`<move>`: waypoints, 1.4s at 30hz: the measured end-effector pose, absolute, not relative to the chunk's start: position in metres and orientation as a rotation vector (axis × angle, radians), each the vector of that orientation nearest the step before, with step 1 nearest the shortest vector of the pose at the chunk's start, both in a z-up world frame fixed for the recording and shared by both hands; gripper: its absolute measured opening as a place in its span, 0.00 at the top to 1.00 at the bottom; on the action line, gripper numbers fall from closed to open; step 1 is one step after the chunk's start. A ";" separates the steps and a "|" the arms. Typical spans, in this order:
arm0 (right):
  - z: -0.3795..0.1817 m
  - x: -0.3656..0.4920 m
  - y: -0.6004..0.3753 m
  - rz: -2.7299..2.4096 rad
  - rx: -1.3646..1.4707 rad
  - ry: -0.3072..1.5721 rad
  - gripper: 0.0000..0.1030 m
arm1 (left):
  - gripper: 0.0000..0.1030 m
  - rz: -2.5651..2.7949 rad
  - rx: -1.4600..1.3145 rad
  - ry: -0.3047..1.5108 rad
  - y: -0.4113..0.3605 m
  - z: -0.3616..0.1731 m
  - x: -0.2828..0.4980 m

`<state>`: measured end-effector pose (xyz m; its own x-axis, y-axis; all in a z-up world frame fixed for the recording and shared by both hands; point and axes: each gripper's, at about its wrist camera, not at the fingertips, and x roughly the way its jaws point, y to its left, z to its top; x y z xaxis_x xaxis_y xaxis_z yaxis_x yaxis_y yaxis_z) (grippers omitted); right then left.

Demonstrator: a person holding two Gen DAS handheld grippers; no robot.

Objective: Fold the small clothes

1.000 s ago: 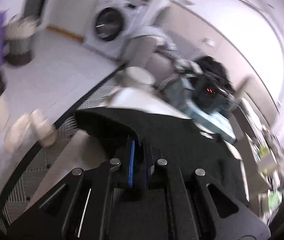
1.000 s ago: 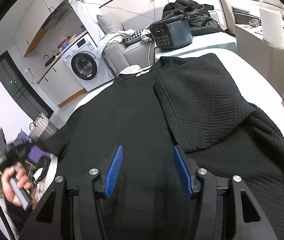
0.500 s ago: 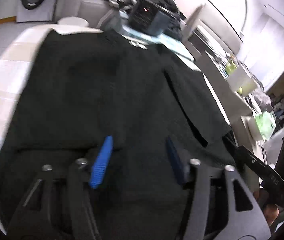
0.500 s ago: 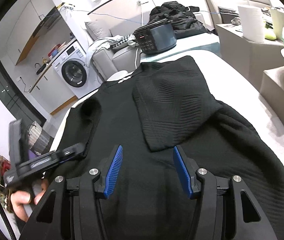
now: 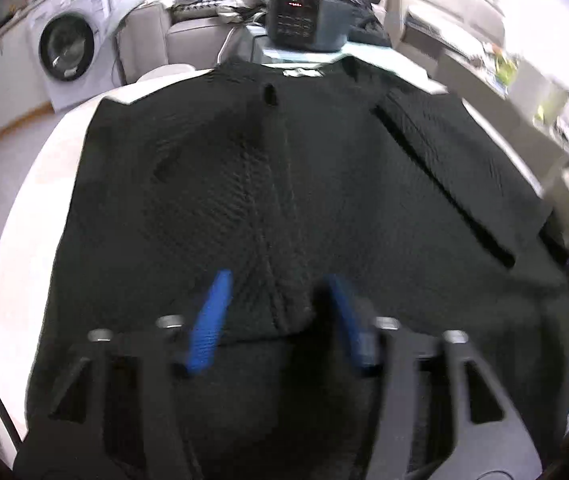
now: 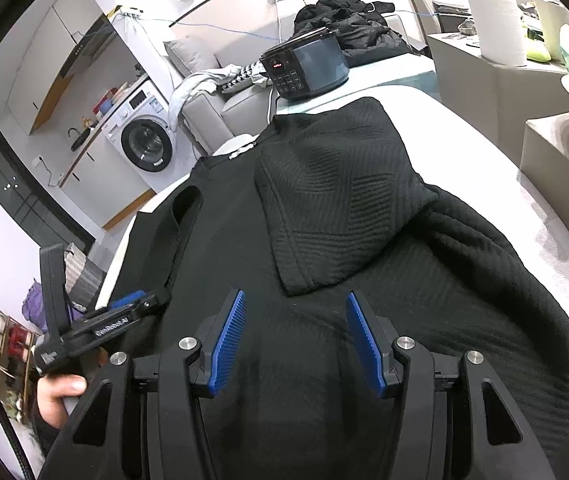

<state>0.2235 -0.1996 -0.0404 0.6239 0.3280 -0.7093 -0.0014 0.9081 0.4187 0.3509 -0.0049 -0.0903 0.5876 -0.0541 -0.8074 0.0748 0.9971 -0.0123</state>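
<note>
Right now a black knit sweater (image 6: 324, 208) lies spread flat on a white round desk (image 6: 496, 168), its neckline toward the far edge near a dark electric cooker (image 6: 304, 68) that stands on a lighter surface behind. One sleeve is folded in across the chest on the right side of the garment, its ribbed cuff end lying just ahead of the right claw (image 6: 295, 336). That claw hovers over the lower body of the sweater with its blue pads (image 6: 228, 340) standing well apart and nothing between them. The left claw (image 5: 280, 316) points down at the sweater's left half; its jaws have just been closing, yet the blue pads (image 5: 208, 320) are apart, with a ridge of black fabric running up between them; the blur hides whether they press on it. In the right wrist view the left claw (image 6: 136, 300) shows at the left edge of the sweater, beside the other sleeve, which lies folded in along that side, and a hand (image 6: 58, 396) grips its handle. A washing machine (image 6: 144, 144) stands in the background, and a roll of paper towel (image 6: 496, 28) sits on a counter at the far right.
</note>
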 end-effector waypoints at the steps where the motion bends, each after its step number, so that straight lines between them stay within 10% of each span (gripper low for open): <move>1: -0.041 0.224 -0.201 0.192 0.405 0.886 0.48 | 0.82 -0.081 0.046 0.931 -0.007 -0.091 0.351; 9: -0.045 0.227 -0.205 0.184 0.416 0.893 0.48 | 0.84 -0.159 -0.004 0.967 0.004 -0.080 0.334; 18: -0.048 0.224 -0.210 0.166 0.415 0.903 0.48 | 0.26 -0.164 -0.171 0.844 0.041 -0.047 0.306; 34: -0.054 0.216 -0.217 0.079 0.283 0.996 0.47 | 0.22 0.034 -0.188 0.903 0.109 -0.053 0.251; 42: -0.041 0.166 -0.238 0.102 0.252 0.974 0.20 | 0.01 0.032 -0.223 0.876 0.117 -0.032 0.148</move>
